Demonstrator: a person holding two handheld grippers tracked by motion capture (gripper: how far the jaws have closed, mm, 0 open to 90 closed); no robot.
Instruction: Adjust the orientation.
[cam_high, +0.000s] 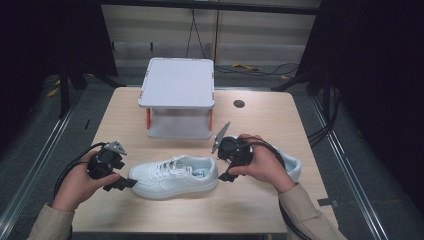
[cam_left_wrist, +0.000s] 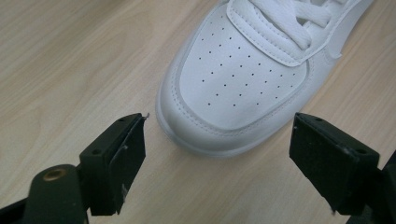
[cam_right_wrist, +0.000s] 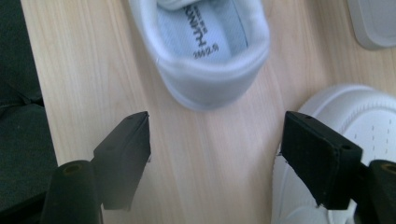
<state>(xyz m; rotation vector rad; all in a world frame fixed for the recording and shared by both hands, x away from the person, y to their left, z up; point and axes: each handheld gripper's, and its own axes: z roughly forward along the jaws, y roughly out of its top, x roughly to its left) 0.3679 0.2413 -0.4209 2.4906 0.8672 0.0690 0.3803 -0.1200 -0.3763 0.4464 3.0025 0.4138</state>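
Observation:
A white lace-up sneaker (cam_high: 172, 176) lies on its sole at the front middle of the wooden table (cam_high: 250, 207), toe to the left. My left gripper (cam_high: 122, 183) is open just off that toe; in the left gripper view the perforated toe (cam_left_wrist: 238, 79) lies a little ahead of the wide-apart jaws of my left gripper (cam_left_wrist: 217, 158), not touched. My right gripper (cam_high: 227, 175) is open by the heel; in the right gripper view the heel (cam_right_wrist: 210, 70) lies ahead of my right gripper (cam_right_wrist: 217, 154), with bare wood between the jaws.
A second white sneaker (cam_high: 294, 167) lies partly behind the right hand; its toe (cam_right_wrist: 359, 116) is close beside the right jaw. A white two-level stand (cam_high: 177, 82) occupies the back middle. A small dark hole (cam_high: 239, 103) marks the table to its right.

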